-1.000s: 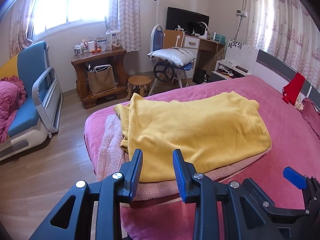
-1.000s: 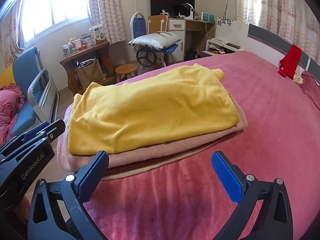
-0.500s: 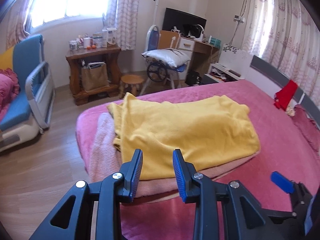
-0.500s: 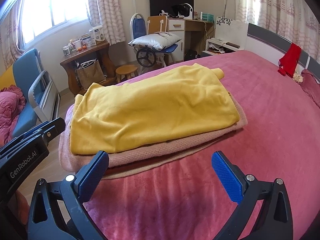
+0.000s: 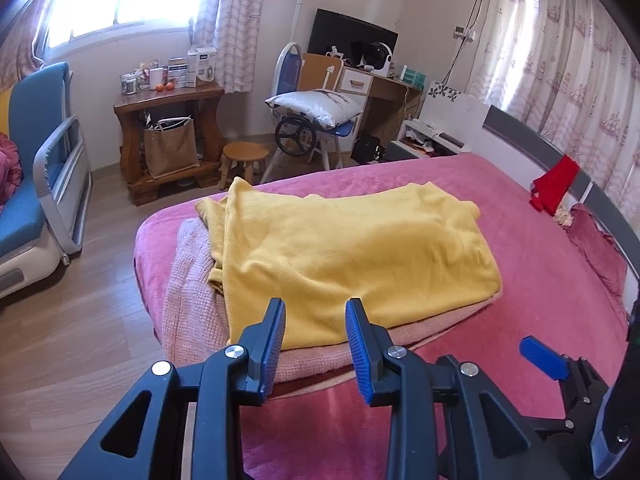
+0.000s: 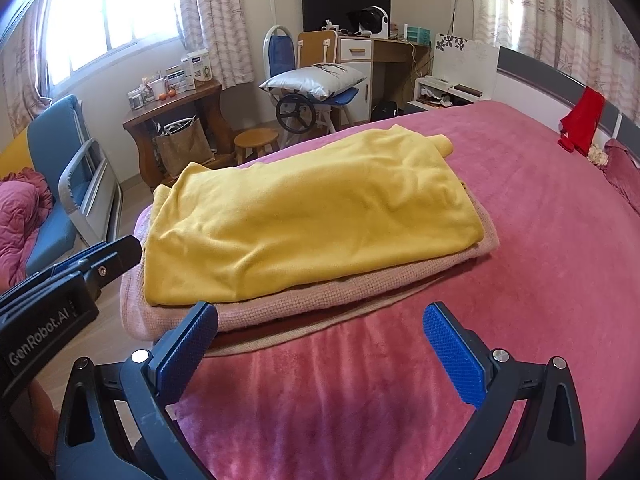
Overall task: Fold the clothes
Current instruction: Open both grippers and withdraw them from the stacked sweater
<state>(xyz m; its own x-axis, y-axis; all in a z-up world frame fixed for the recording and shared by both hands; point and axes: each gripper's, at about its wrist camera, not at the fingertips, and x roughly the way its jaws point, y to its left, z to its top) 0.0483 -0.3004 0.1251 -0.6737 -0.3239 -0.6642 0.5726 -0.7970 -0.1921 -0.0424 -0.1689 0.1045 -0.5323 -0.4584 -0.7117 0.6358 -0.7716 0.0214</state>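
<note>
Your left tool (image 5: 315,340) has its blue pads set a narrow way apart with nothing between them, poised over the near edge of the stack. Your right tool (image 6: 320,354) is spread wide and empty above the pink bedspread (image 6: 540,248), just short of the same stack. The folded yellow garment (image 6: 312,224) lies on top of a folded pink knitted one (image 6: 360,284), both sitting near the foot corner of the bed. In the left view the yellow piece's far-left corner is rumpled and overhangs the pink layer. Further out, a red cloth (image 6: 582,118) hangs on the headboard. Past the bed stand a small wooden stool (image 5: 245,156), a chair carrying a pillow (image 5: 314,106), and a blue armchair (image 5: 36,184).
</note>
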